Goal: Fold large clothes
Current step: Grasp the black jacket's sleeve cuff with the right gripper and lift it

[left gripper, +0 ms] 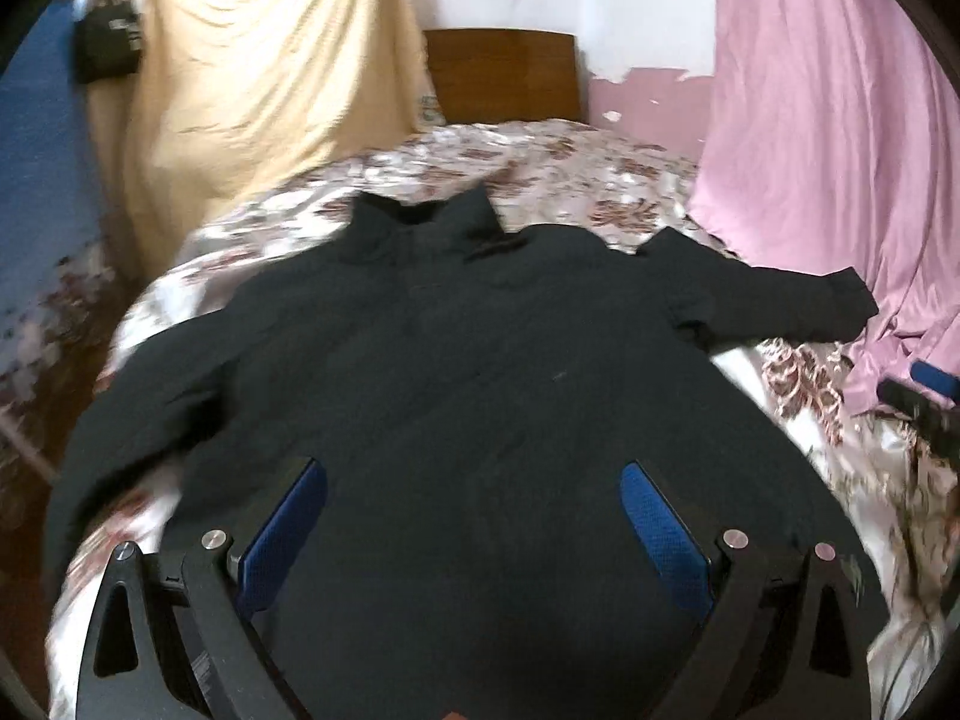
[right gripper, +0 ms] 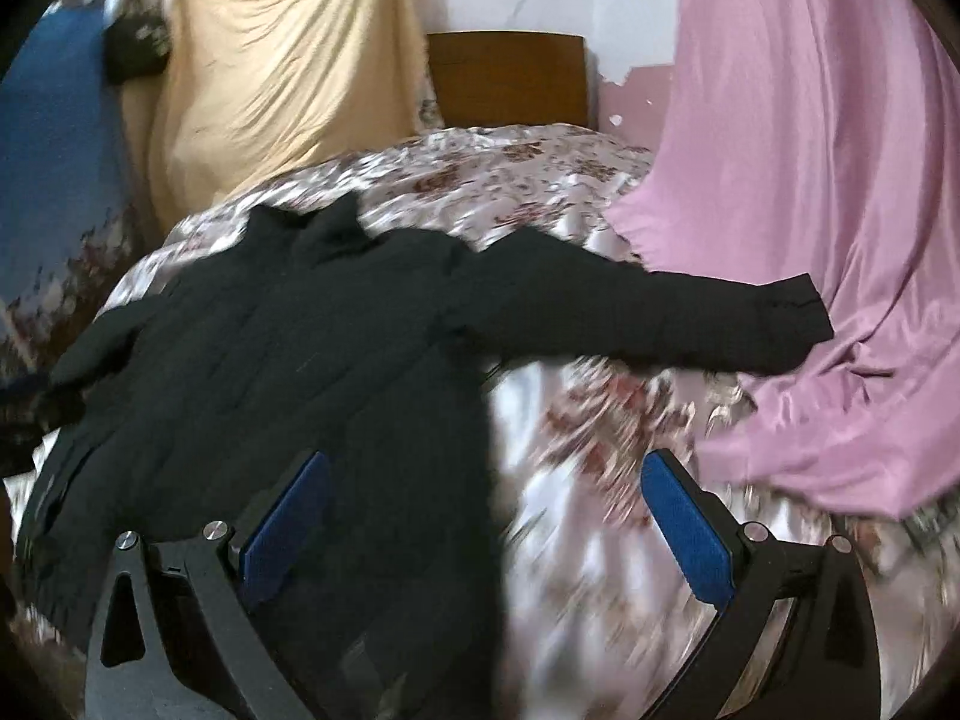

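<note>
Black jacket (left gripper: 456, 360) lies spread flat on the bed (left gripper: 540, 162), collar toward the headboard (left gripper: 501, 75), hem toward the near edge, so the long axis runs head to foot of the bed. Sleeves are out sideways: the one nearer the pink cloth (left gripper: 828, 150) reaches toward the bed's right edge with its cuff touching that cloth; the other runs off toward the left edge. Left tool (left gripper: 474, 516) is wide open over the lower body of the jacket, gripping nothing. Right tool (right gripper: 486, 516) is also wide open and empty, straddling the jacket's right side edge, one finger over the fabric, the other over the floral bedspread (right gripper: 600, 480). My read: fold not yet started, first step is a sleeve fold inward. To do it well, take the right sleeve (right gripper: 660, 318) near the cuff, pinch through both layers, lift just clear of the bedspread and lay it straight across the chest, square to the long axis. Pin the shoulder with the left tool so the body doesn't drag. Frames are motion-blurred, so seam detail is unreadable.
</note>
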